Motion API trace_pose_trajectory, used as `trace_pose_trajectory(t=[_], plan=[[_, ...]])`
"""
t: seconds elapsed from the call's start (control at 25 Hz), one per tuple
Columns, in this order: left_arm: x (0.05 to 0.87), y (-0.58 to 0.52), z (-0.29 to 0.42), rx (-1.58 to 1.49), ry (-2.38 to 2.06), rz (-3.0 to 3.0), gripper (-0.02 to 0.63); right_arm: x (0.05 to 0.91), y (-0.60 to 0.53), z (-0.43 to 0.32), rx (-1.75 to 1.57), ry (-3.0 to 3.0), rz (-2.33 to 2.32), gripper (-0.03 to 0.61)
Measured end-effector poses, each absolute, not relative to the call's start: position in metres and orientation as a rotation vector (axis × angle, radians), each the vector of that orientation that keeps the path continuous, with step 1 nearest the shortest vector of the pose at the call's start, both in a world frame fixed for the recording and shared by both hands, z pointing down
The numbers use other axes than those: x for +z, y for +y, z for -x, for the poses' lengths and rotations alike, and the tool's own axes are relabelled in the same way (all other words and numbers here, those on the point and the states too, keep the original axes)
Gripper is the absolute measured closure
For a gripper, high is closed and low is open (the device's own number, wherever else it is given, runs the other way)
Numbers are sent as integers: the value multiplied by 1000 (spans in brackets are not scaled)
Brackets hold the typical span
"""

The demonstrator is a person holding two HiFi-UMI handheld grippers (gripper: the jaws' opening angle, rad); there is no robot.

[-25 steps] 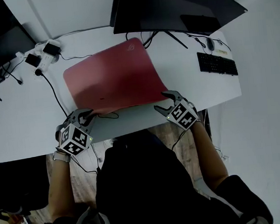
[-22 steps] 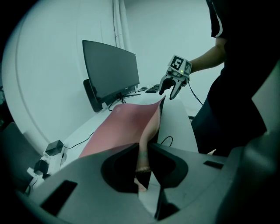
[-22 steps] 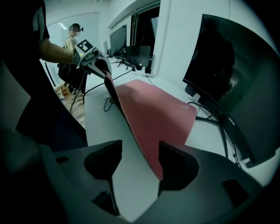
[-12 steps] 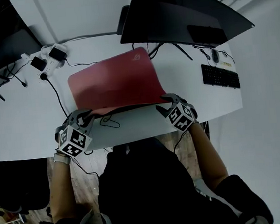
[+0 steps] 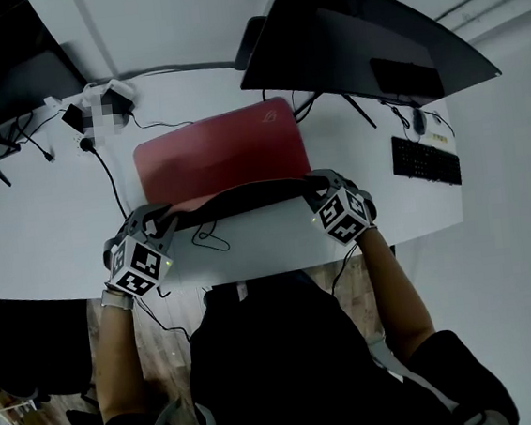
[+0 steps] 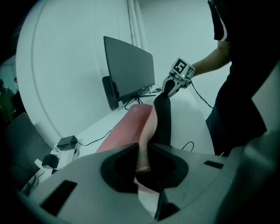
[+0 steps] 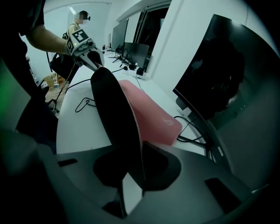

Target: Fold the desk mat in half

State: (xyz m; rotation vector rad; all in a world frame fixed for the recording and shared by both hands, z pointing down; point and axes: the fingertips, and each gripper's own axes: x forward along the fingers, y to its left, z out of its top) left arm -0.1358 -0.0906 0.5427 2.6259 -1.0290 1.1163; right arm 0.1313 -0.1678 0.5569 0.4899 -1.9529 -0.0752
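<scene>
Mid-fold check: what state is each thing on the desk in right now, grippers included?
Red desk mat with black underside: near edge lifted off the white desk, far part flat, not yet folded.
Left gripper: jaws shut on the mat's near left corner.
Right gripper: jaws have just been closing, now shut on the near right corner.
Large black monitor: screen dark.
Black keyboard: flat on the desk, untouched.

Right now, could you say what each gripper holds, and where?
The desk mat, by its near edge: left gripper at the left corner; right gripper, jaws just closed on it, at the right corner.
</scene>
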Motion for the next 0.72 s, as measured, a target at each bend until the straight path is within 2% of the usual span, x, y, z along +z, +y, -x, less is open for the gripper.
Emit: trace_pose_trajectory(t=[0.72], plan=[[556, -148, 170, 1151, -1137, -2493, 546, 562, -260, -83, -160, -1952, -472, 511]])
